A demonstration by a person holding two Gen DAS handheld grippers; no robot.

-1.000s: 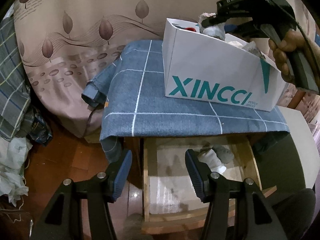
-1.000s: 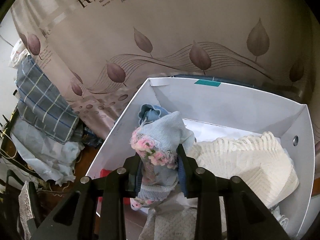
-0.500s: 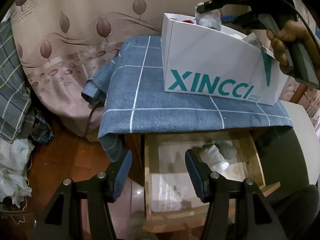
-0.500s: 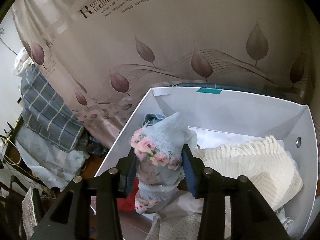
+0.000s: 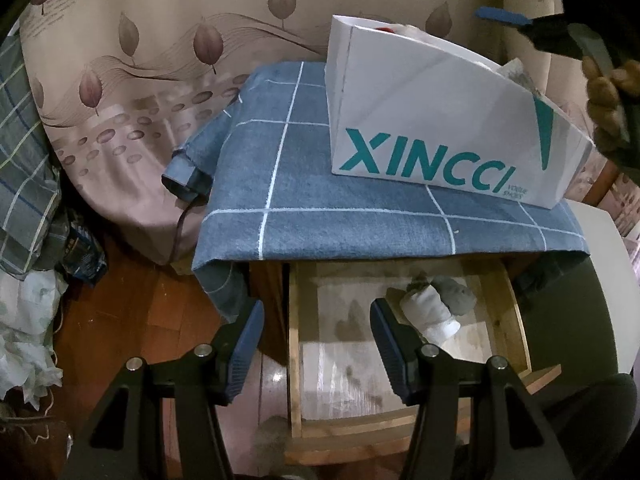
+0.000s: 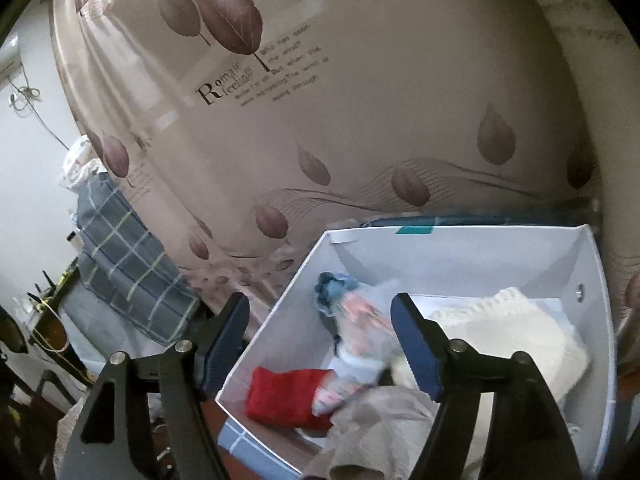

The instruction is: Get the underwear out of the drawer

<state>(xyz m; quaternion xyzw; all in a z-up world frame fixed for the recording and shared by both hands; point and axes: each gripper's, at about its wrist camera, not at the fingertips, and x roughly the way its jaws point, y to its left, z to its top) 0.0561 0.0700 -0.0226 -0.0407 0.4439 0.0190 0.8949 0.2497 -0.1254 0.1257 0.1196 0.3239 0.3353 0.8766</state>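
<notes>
Right wrist view: right gripper [image 6: 320, 320] fingers have just opened — floral underwear [image 6: 356, 332] drops free into the box [image 6: 452, 252]; left gripper [image 5: 316, 332] fingers gape empty over the drawer [image 5: 400, 420].

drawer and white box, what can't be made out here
- Drawer back: left wrist view, hidden under the blue checked cloth.
- White roll in drawer: its near end sits behind a finger of the left gripper.
- Floral garment: right wrist view, motion-blurred.
- Box bottom: covered by clothes.

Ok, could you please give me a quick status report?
Right tongs just opened, floral underwear dropping into white box. Left tongs open, empty. Two rolled pieces left in drawer.
</notes>
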